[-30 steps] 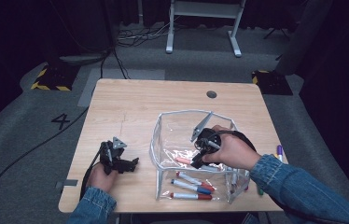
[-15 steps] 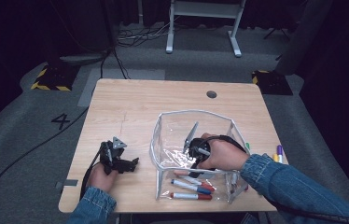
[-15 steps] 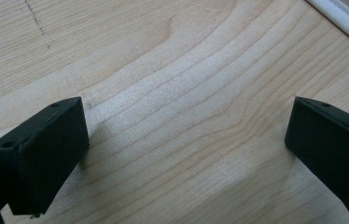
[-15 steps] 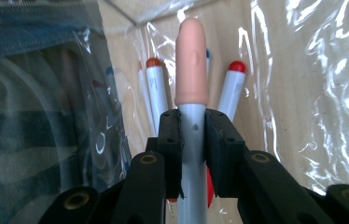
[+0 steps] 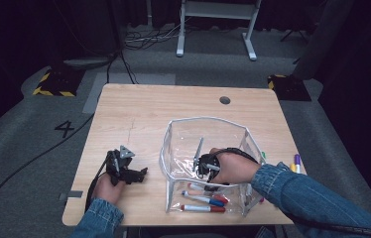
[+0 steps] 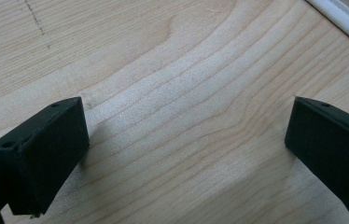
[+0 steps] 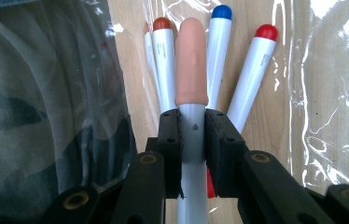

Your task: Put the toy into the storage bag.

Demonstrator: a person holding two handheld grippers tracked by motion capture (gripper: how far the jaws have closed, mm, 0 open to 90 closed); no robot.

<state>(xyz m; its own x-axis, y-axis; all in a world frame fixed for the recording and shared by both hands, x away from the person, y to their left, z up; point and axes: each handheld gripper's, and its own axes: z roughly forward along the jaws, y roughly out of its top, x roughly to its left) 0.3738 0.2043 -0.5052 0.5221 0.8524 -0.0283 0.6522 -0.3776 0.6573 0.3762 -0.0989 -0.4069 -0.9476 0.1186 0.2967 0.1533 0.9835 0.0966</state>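
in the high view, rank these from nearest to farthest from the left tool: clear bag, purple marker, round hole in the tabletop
1. clear bag: just right of the left tool, its near wall close by.
2. round hole: farther up the table, toward the far right corner.
3. purple marker: beyond the bag, at the table's right edge.

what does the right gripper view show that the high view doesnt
Right gripper view alone: the right tool is shut on a marker with a peach cap, and the printing on the barrels below it is visible.

High view alone: the left tool resting on the table, the purple marker outside the clear pouch, the floor.

Both: the pouch's plastic, the blue-capped marker and red-capped marker inside it.
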